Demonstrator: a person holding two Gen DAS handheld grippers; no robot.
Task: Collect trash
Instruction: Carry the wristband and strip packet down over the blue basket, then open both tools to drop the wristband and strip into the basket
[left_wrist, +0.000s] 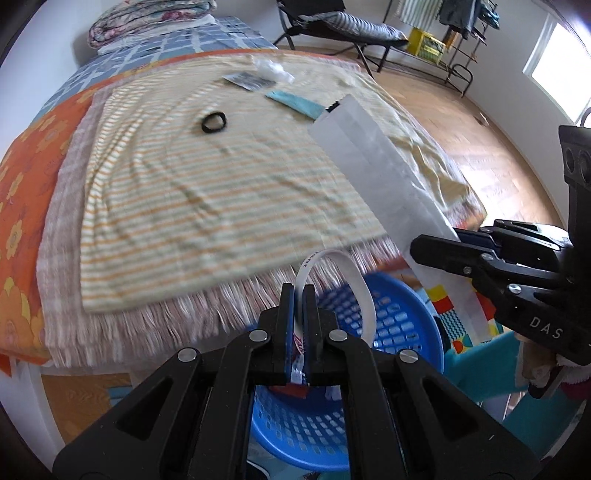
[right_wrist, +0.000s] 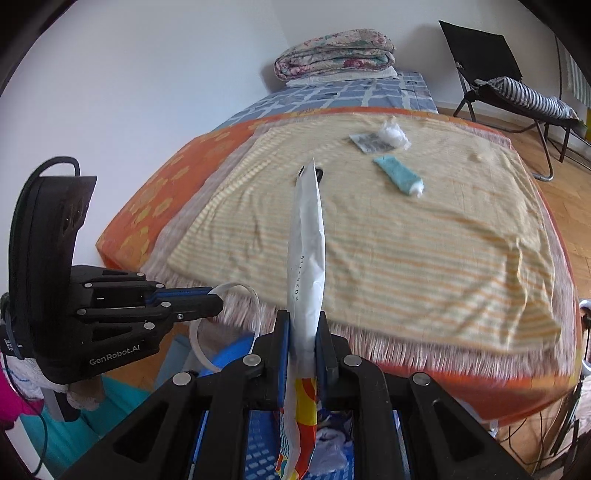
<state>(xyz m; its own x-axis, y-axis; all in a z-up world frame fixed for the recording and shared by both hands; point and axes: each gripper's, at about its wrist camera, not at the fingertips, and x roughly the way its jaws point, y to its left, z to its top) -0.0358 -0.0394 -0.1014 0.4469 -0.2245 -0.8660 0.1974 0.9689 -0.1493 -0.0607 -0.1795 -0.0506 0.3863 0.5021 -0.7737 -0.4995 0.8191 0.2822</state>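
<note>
My left tool (left_wrist: 298, 295) grips a curled white strip (left_wrist: 347, 269) above the blue basket (left_wrist: 406, 325). My right tool (right_wrist: 302, 325) clamps a long wrapper (right_wrist: 306, 236). A tube (right_wrist: 397, 174), packet (right_wrist: 369, 142) and tissue (right_wrist: 394, 133) lie far on the bed (right_wrist: 406, 236).
</note>
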